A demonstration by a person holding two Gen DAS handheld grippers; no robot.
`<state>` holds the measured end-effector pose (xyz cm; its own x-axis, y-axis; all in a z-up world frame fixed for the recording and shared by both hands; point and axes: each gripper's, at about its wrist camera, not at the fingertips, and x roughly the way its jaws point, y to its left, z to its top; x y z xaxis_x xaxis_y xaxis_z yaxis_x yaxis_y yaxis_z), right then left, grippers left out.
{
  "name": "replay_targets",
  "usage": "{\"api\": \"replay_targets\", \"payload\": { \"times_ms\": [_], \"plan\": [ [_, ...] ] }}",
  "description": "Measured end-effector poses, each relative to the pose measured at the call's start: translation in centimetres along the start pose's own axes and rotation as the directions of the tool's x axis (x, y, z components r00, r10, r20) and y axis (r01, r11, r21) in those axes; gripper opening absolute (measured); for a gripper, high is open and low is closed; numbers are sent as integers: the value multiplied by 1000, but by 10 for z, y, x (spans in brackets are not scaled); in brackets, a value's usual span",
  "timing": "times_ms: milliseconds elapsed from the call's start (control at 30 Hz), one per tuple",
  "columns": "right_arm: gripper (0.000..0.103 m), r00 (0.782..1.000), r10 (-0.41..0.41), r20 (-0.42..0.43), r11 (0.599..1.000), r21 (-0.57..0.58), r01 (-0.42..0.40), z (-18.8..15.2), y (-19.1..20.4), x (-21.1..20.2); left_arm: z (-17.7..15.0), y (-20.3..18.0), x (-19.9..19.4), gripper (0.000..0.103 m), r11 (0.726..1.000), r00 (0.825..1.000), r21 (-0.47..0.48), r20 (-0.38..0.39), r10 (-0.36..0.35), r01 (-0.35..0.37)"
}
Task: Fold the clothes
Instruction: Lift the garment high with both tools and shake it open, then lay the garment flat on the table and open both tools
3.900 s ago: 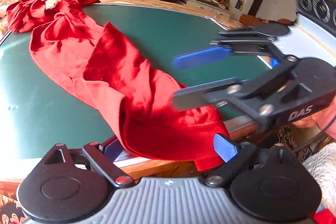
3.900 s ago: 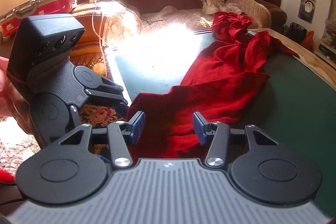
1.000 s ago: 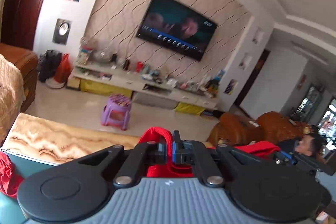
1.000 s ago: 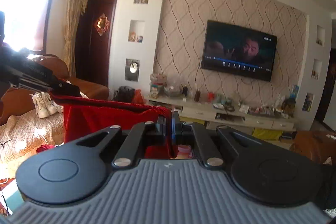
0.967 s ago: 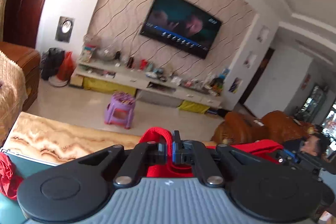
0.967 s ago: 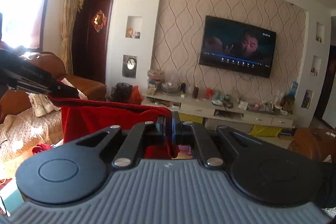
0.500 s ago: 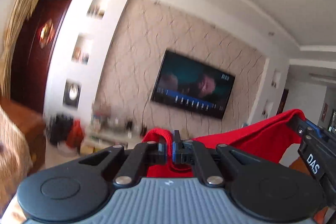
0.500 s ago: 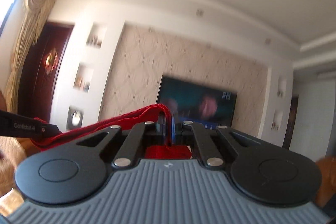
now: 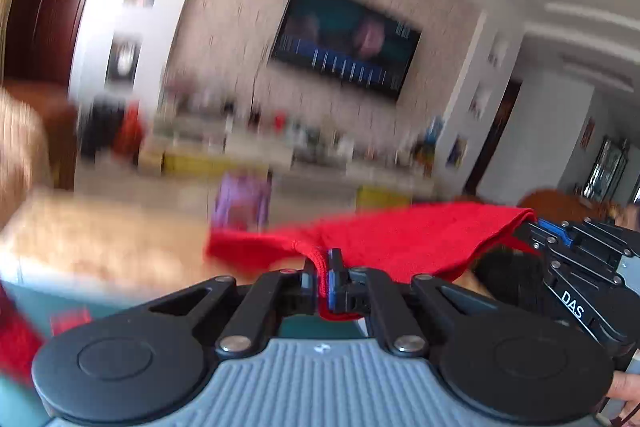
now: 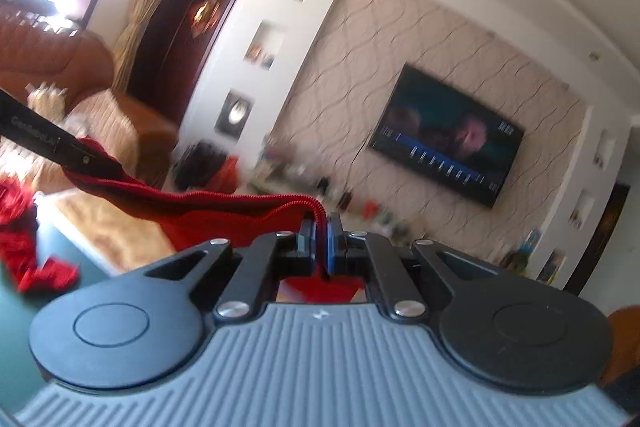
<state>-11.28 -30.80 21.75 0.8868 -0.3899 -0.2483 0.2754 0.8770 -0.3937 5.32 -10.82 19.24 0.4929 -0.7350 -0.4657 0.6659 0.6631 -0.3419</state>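
Observation:
A red garment (image 9: 384, 239) is stretched in the air between my two grippers. My left gripper (image 9: 325, 277) is shut on its ribbed hem. The cloth runs right to my right gripper (image 9: 560, 239), also seen in the left wrist view. In the right wrist view my right gripper (image 10: 325, 243) is shut on the red hem (image 10: 224, 205), which runs left to the left gripper's finger (image 10: 52, 147). More red cloth (image 10: 24, 251) hangs down over the green table (image 10: 48, 307) at the left.
The table has a marbled tan rim (image 9: 100, 239). Behind it are a purple stool (image 9: 240, 199), a TV (image 9: 348, 39) above a cluttered low cabinet (image 9: 248, 151), and a brown sofa (image 10: 60, 67) at the left. The left wrist view is motion-blurred.
Both grippers have tipped back down from pointing high at the wall and ceiling. The table edge and floor are in view again. The hem stays stretched between them.

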Motion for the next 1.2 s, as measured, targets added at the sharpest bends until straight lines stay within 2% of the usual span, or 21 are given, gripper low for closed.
{"api": "replay_targets", "payload": {
  "times_ms": [67, 133, 167, 233, 333, 500, 567, 633, 667, 733, 833, 900, 933, 1000, 1067, 1200],
  "plan": [
    [7, 990, 70, -122, 997, -34, -75, -73, 42, 2, -80, 21, 26, 4, 998, 991, -57, -132, 6, -14],
    [7, 959, 139, -245, 988, -29, -150, -133, 80, 5, -156, 50, 42, 4, 988, 968, -147, -250, 15, -53],
    [7, 946, 151, -286, 985, -35, -168, -155, 97, 3, -182, 60, 46, 4, 982, 958, -172, -285, 28, -79],
    [7, 914, 173, -366, 978, -45, -203, -200, 131, -2, -215, 74, 49, 4, 977, 944, -187, -330, 33, -100],
    [7, 892, 180, -416, 972, -67, -227, -235, 168, -27, -247, 84, 48, 4, 982, 928, -154, -369, 45, -109],
    [7, 877, 168, -451, 961, -122, -247, -250, 193, -47, -255, 76, 36, 4, 994, 917, -56, -394, 67, -96],
    [7, 863, 170, -476, 953, -144, -267, -253, 203, -51, -256, 71, 32, 5, 994, 908, -21, -411, 86, -104],
    [8, 838, 183, -514, 941, -157, -301, -262, 211, -58, -257, 66, 30, 7, 992, 894, 17, -432, 119, -123],
    [10, 826, 186, -533, 936, -160, -314, -263, 213, -59, -258, 65, 27, 9, 992, 893, 29, -434, 124, -124],
    [23, 820, 168, -546, 935, -176, -309, -268, 218, -65, -261, 64, 20, 13, 990, 889, 58, -436, 139, -127],
    [34, 791, 226, -568, 939, -88, -332, -267, 215, -75, -266, 62, 3, 23, 986, 883, 111, -441, 162, -126],
    [39, 771, 291, -566, 939, 13, -345, -259, 196, -78, -266, 64, -11, 23, 985, 890, 123, -425, 165, -124],
    [41, 770, 323, -550, 937, 71, -342, -252, 183, -76, -266, 66, -19, 23, 984, 894, 129, -416, 166, -123],
    [47, 771, 383, -509, 924, 187, -335, -240, 163, -78, -260, 68, -26, 23, 986, 913, 126, -379, 151, -111],
    [49, 782, 418, -462, 905, 284, -317, -230, 142, -67, -251, 70, -29, 29, 987, 930, 122, -341, 138, -102],
    [50, 804, 410, -431, 889, 386, -246, -221, 120, -33, -225, 71, 3, 29, 988, 942, 117, -311, 129, -97]
  ]
}}
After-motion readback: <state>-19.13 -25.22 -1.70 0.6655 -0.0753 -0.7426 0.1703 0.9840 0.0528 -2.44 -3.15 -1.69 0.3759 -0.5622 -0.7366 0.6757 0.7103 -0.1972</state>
